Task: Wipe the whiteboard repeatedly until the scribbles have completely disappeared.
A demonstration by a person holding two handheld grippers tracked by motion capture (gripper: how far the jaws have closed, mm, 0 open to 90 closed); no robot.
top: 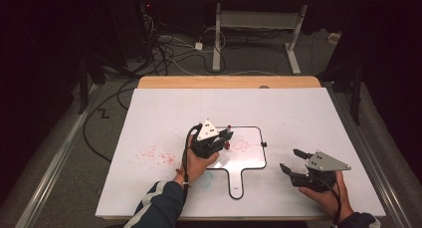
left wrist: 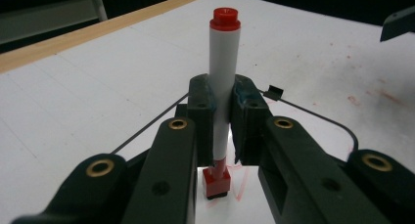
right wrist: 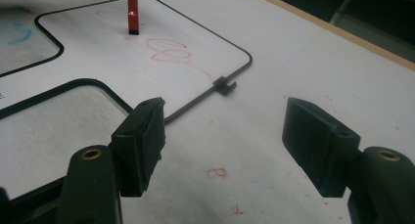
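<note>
A white marker (top: pixel 229 127) with red ends stands upright, and my left gripper (top: pixel 226 138) is shut on its barrel. In the left gripper view the marker (left wrist: pixel 224 62) rises between the two pads, its red lower end down on a small black-rimmed whiteboard (top: pixel 251 158). Beside that end is a red looped scribble (top: pixel 240 145), which the right gripper view shows as scribble (right wrist: pixel 169 50) close to the marker (right wrist: pixel 132 13). My right gripper (top: pixel 292 161) rests at the table's right, open, with nothing between its jaws (right wrist: pixel 222 136).
A small black clip (right wrist: pixel 224 85) sits on the whiteboard's right rim. Red smudges (top: pixel 157 156) mark the white table cover at the left, and a blue smear (top: pixel 206 177) lies near the left hand. A wooden edge (top: pixel 229 82) runs along the back, with cables on the floor beyond.
</note>
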